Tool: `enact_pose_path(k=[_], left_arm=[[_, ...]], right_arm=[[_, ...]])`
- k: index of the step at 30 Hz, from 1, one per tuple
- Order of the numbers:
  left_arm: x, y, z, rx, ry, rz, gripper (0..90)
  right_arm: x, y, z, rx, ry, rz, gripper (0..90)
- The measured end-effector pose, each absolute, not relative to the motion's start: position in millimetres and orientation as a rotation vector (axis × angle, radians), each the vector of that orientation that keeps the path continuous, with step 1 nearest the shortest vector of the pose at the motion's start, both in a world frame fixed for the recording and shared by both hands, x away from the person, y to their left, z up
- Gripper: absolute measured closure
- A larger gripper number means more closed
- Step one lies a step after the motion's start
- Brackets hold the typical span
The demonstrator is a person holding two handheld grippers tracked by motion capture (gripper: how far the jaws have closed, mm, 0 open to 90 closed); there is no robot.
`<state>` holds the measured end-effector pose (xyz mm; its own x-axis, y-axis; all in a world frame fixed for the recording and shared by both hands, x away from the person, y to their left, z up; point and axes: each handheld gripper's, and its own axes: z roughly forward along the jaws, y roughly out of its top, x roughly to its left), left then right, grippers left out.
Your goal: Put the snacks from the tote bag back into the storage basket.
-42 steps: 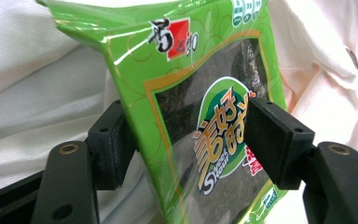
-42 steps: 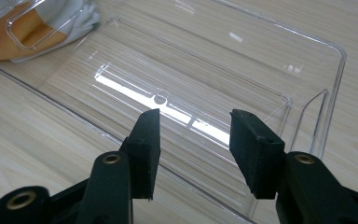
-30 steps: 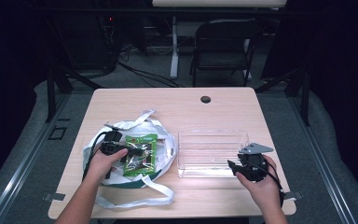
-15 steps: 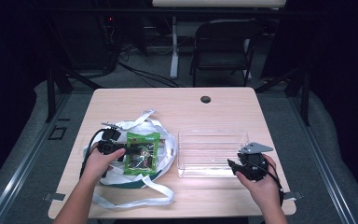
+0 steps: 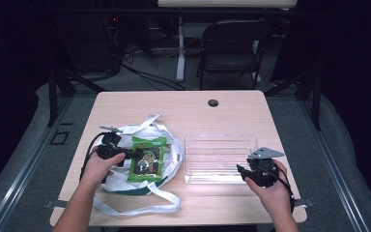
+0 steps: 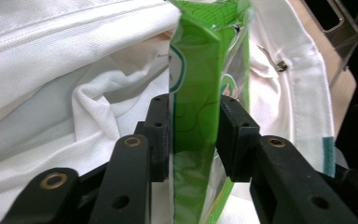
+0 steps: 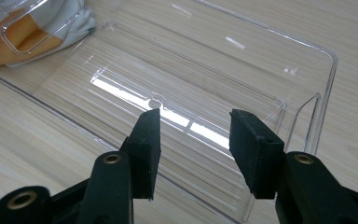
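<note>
Your bench (image 5: 232,116) is a pale wood top with a dark round hole (image 5: 213,103) near the middle of its far edge; a folding chair (image 5: 232,48) stands on the floor beyond that edge. On the left half, toward the near edge, lies a white cloth bag (image 5: 171,154) with its long straps spread loose, one strap (image 5: 140,209) looping close to the near edge; on the right half sits a clear plastic tray (image 5: 220,140), just beside the bag and apart from it, its near wall close to your right hand. The green snack packet (image 5: 147,158) lies on top of the white bag, left of the tray; in the left gripper view the packet (image 6: 200,84) stands edge-on between the two black jaws, with white cloth behind it. Your left gripper (image 5: 128,154) comes at the packet from its left side; its jaws have just been closing and now both pads press on the packet's edge, so it is gripping the packet. Your right gripper (image 5: 244,173) rests at the tray's near right corner; in the right gripper view its jaws (image 7: 193,140) stand apart over the tray's floor (image 7: 177,70), with nothing between them.
</note>
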<state>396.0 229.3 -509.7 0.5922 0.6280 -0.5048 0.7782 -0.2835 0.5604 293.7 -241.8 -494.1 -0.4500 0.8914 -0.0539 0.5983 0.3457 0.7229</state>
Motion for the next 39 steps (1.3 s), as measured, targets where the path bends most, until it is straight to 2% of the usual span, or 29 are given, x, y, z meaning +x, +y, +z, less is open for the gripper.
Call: enact_pose_path(k=[21,39], left_arm=[[398,238,-510,1.959,1.085,-0.287,72.2],[394,243,-496,1.887,1.038,-0.199,72.2]], right_arm=[[293,-241,-495,1.299,2.171,0.879,54.0],[293,-240,-495,1.277,2.162,0.875,54.8]])
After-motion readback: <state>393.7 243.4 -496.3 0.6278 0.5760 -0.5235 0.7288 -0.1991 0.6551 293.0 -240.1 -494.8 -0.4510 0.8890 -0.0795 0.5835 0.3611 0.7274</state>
